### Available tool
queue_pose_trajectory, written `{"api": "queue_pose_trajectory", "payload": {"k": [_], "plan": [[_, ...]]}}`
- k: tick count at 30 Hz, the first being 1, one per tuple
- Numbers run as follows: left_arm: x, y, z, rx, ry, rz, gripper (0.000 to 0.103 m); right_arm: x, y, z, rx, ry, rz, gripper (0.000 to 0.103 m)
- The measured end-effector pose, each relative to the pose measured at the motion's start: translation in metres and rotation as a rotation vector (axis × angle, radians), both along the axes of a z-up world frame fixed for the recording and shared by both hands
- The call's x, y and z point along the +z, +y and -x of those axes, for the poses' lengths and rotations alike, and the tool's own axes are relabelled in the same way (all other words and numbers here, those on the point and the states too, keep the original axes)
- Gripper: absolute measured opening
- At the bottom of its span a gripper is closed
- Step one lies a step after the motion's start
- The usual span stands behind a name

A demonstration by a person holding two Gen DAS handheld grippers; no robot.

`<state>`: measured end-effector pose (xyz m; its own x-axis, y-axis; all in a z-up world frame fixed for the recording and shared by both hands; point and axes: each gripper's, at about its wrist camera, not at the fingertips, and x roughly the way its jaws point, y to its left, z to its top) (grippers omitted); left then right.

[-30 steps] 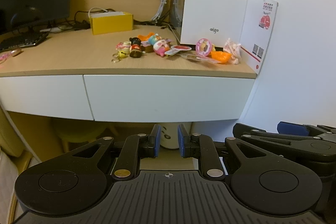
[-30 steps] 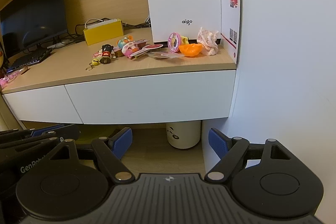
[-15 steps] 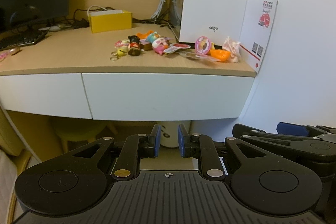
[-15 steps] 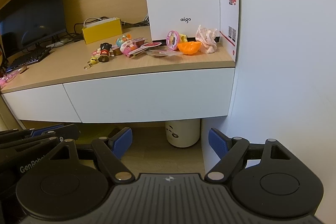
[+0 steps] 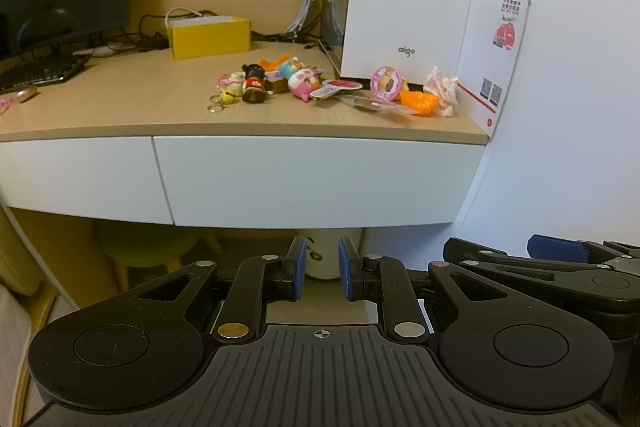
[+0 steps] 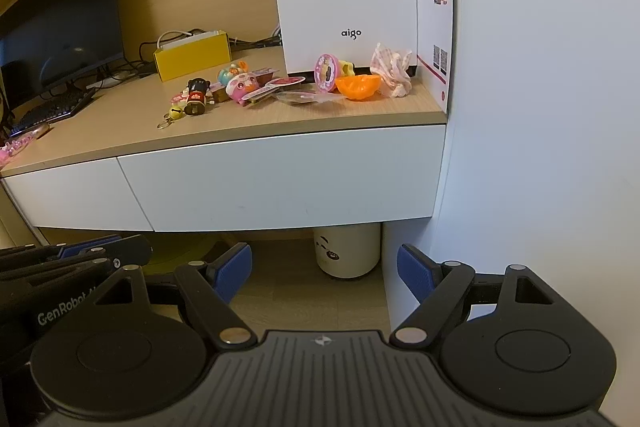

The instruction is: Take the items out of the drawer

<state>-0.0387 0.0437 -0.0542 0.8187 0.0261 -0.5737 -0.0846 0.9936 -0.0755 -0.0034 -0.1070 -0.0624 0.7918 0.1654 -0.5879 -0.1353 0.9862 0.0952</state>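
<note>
1. Right now both tools are hanging low in front of the bench [image 5: 120, 111], below the drawer [image 5: 316, 179], which is sitting fully shut under the bench top; whatever is inside is hidden.
2. Left hand-held gripper [image 5: 322, 275] is showing its blue pads [image 5: 299, 269] nearly together with a narrow gap, holding nothing. Right hand-held gripper [image 6: 324, 273] is sitting spread wide, empty.
3. Risk: drawer front is looking flat with no handle showing, so a pull would likely need the underside lip; pads could be slipping off the smooth white face.
4. Risk: the two tools are sitting just beside each other, so arms may be knocking together when reaching in.
5. Risk: toy pile [image 5: 276, 83] and orange bowl [image 5: 418, 102] are lying near the bench's front edge; a jerky pull could be shaking them off.
6. Left wrist view is showing the yellow box [image 5: 210, 37] straight on and the right tool at its right edge.
7. Right wrist view is showing the white bin [image 6: 346, 251] under the bench in full and more of the side wall [image 6: 540, 107]; the left view has that bin mostly hidden behind its pads.
</note>
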Motion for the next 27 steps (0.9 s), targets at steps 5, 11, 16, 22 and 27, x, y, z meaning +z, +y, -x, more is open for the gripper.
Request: {"api": "queue_pose_trajectory", "payload": {"k": [5, 11, 16, 22, 27], "plan": [[0.0001, 0.0006, 0.0000, -0.001, 0.000, 0.000, 0.019, -0.0002, -0.0004, 0.0002, 0.001, 0.000, 0.000, 0.081], [-0.0004, 0.0010, -0.0001, -0.003, 0.000, 0.000, 0.019, -0.0009, 0.0005, 0.0005, 0.002, 0.001, -0.001, 0.081], [-0.0009, 0.0006, 0.0004, -0.002, 0.001, 0.000, 0.019, -0.0014, 0.0013, 0.0012, 0.001, -0.001, -0.001, 0.081], [-0.0017, 0.0005, 0.0009, 0.001, 0.000, 0.001, 0.019, -0.0016, 0.0016, 0.0012, 0.002, 0.001, -0.003, 0.081], [-0.0016, 0.0011, 0.0019, 0.005, 0.001, 0.002, 0.019, -0.0016, 0.0024, 0.0012, 0.003, 0.002, -0.004, 0.081]]}}
